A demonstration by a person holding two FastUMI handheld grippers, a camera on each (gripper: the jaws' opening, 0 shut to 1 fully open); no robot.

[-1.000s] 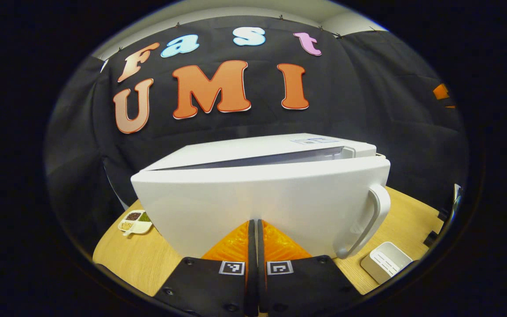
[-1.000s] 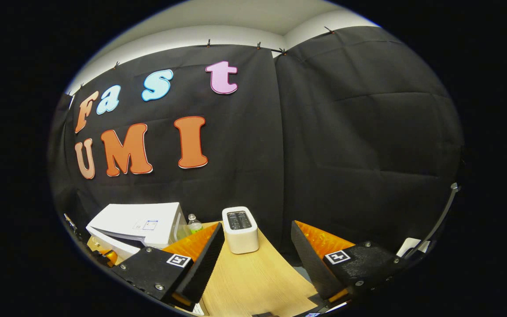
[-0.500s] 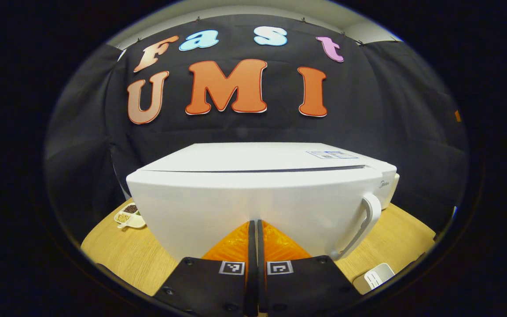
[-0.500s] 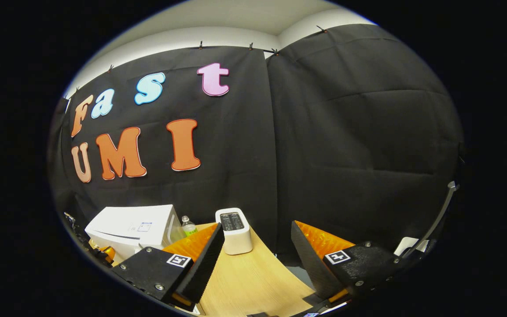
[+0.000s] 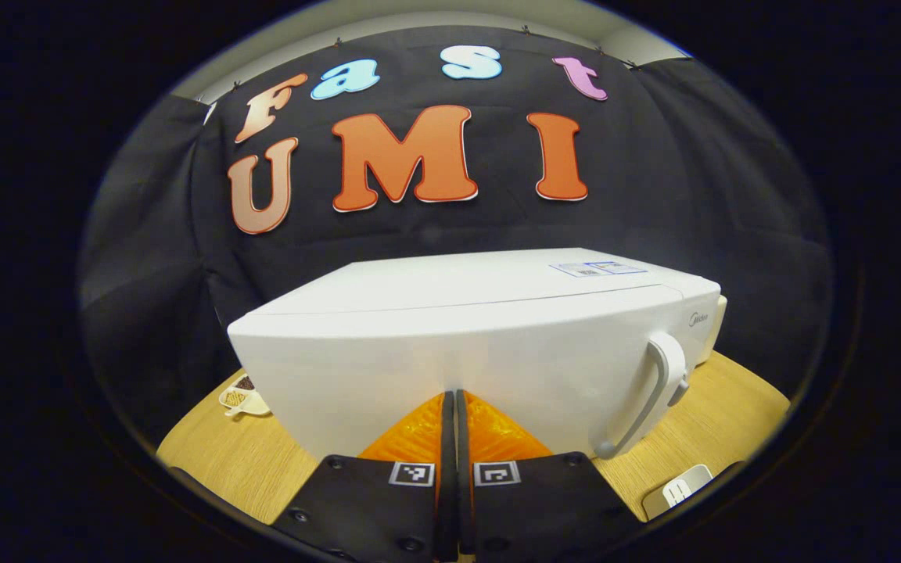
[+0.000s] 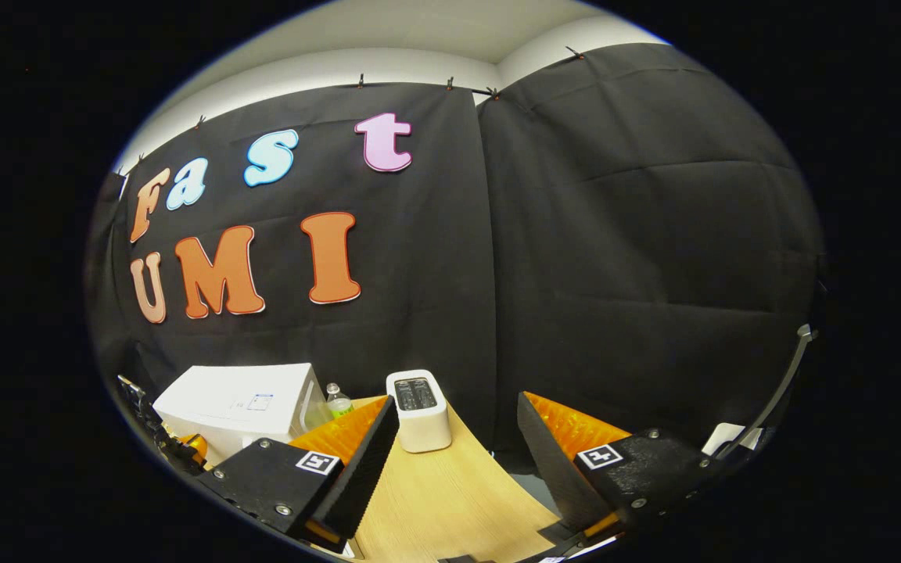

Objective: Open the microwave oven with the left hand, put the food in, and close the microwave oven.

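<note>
The white microwave oven stands on the wooden table, door flush with its body, curved handle at the right. My left gripper is shut with nothing between its fingers, its tips pressed against the middle of the door. In the right gripper view the microwave oven sits at the lower left, the left gripper in front of it. My right gripper is open and holds nothing, raised over the table. The food is hidden.
A small divided dish with bits of food lies left of the microwave. A white box lies at the front right. A white toaster and a small bottle stand at the back by the cloth wall.
The microwave door swung from ajar to flush against the body, pushed by my shut left gripper. The right gripper barely moved.
</note>
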